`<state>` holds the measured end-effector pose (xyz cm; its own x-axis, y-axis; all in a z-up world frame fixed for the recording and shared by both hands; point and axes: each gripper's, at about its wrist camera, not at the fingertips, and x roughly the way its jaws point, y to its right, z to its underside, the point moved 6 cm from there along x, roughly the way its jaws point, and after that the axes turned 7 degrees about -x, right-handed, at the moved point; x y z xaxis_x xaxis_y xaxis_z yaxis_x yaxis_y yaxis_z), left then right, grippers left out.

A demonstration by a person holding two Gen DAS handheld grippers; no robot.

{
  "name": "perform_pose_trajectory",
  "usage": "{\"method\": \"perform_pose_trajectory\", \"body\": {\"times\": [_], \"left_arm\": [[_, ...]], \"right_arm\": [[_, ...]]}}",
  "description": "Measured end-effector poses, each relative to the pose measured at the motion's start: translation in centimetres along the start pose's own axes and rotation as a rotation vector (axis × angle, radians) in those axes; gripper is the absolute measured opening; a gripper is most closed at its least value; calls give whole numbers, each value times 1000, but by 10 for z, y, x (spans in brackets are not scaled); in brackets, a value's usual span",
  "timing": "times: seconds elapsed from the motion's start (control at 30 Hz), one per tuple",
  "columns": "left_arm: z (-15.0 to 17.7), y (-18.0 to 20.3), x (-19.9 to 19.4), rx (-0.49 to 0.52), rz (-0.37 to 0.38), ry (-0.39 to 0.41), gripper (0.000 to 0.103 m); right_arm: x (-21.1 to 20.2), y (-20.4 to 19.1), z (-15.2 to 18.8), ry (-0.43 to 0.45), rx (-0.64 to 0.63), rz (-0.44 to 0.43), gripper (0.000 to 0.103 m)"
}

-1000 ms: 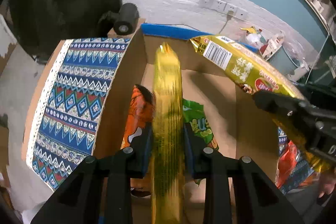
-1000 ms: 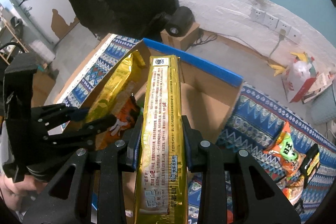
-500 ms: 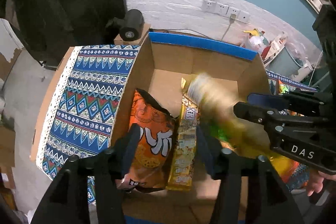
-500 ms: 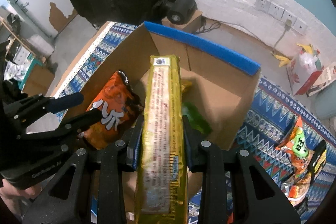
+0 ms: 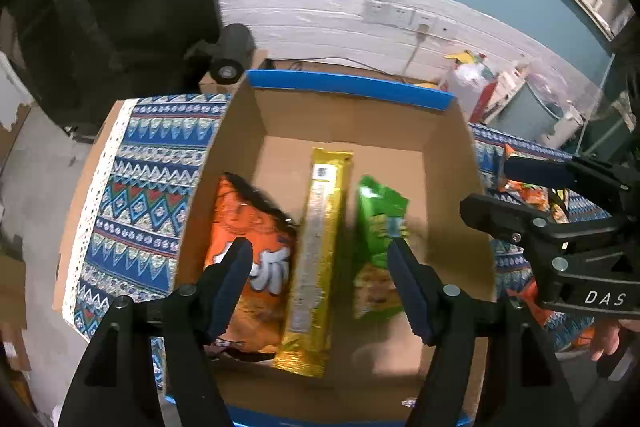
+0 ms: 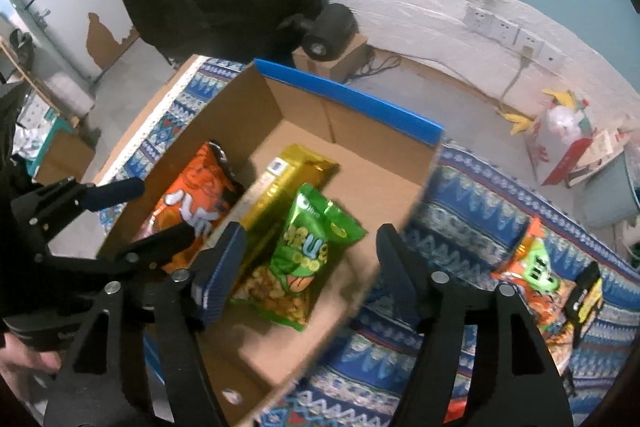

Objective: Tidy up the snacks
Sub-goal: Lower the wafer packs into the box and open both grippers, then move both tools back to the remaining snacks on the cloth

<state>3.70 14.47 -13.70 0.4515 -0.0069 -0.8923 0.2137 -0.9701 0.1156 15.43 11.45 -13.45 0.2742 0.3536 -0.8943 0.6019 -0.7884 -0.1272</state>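
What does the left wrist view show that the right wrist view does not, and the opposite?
Only the left wrist view: the gold pack at full length, lying flat between the other two bags.
Only the right wrist view: loose snack bags clearly visible on the cloth outside the box, and the green bag in sharp focus.
Both: the box with the orange bag, gold pack and green bag inside, and both grippers open and empty.

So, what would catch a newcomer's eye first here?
The open cardboard box with blue rim on the patterned blue cloth, holding an orange snack bag, a long gold packet and a green snack bag side by side. More snack bags lie on the cloth outside.
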Motion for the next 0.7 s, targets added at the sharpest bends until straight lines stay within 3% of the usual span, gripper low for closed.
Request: {"method": "perform_pose_trajectory", "body": {"times": [0.4,0.7], "left_arm": [[12,64,-5,121,49,-18,78],[26,120,0,210,99,-50,78]], "right_arm": [[-34,51,45,-5,40,79,77],[-61,109,92,-11,139,142,77]]}}
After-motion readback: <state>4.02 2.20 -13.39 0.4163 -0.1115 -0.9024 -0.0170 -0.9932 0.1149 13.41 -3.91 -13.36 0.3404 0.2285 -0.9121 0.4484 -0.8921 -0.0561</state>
